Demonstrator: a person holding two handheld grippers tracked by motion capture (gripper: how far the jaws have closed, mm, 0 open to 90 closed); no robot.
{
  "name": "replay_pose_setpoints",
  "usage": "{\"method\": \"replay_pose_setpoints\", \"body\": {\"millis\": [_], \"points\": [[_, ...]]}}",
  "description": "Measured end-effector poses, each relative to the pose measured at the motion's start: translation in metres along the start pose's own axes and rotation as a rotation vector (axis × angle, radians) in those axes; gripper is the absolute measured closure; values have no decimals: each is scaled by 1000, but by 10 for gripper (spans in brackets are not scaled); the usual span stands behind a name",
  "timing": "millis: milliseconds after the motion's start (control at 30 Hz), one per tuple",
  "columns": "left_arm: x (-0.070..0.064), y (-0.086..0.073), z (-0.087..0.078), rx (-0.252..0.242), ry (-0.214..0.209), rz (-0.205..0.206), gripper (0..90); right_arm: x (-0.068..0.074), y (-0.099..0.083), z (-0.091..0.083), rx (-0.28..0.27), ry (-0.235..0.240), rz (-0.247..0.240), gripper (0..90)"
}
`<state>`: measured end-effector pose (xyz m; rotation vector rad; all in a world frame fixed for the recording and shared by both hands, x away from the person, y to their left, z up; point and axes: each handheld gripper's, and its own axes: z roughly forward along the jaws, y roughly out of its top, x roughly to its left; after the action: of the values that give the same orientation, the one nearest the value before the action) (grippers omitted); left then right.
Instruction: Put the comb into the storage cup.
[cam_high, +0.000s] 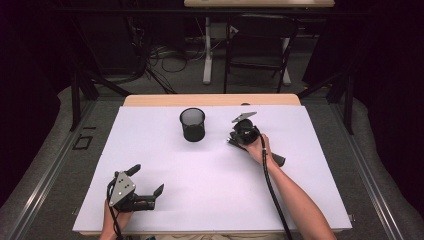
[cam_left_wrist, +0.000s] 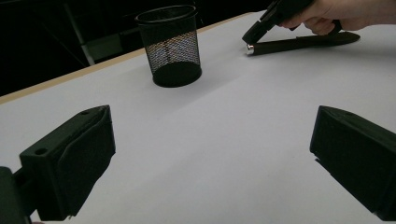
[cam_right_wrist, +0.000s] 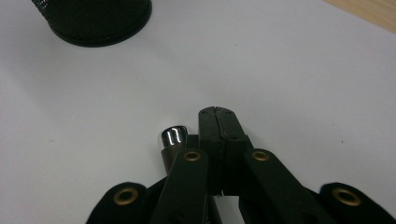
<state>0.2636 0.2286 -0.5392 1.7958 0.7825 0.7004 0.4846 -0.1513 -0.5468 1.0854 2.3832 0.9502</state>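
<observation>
Beside the mesh cup (cam_high: 192, 124), right hand-held gripper (cam_right_wrist: 216, 122) over pen (cam_right_wrist: 173, 140)

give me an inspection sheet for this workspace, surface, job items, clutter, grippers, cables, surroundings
Surface: white table, bare, wooden strip at the far edge.
Job's things: black mesh cup upright, nothing seen inside; dark pen with a silver tip lying flat on the table.
Clutter: nothing seen.
Grippers: left gripper open, held low at the near left; right gripper shut, jaws pressed together beside the pen's silver tip, whether touching cannot be told.
Cables: black cable trailing along the right forearm.
Surroundings: dark room, chair and floor wires behind the table.
</observation>
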Motion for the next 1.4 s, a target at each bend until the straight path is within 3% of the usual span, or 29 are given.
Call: {"method": "replay_pose_setpoints", "body": {"millis": [300, 600, 1133, 1400], "points": [[0, 0, 0, 3, 3, 9, 1, 5, -1, -1, 7, 17, 3, 900], [0, 0, 0, 8, 5, 12, 2, 15, -2, -5, 48, 45, -48, 900], [0, 0, 1, 15, 4, 15, 3, 30, -11, -17, 57, 80, -115, 900], [-1, 0, 1, 16, 5, 17, 3, 33, -15, -23, 63, 96, -117, 900]]}}
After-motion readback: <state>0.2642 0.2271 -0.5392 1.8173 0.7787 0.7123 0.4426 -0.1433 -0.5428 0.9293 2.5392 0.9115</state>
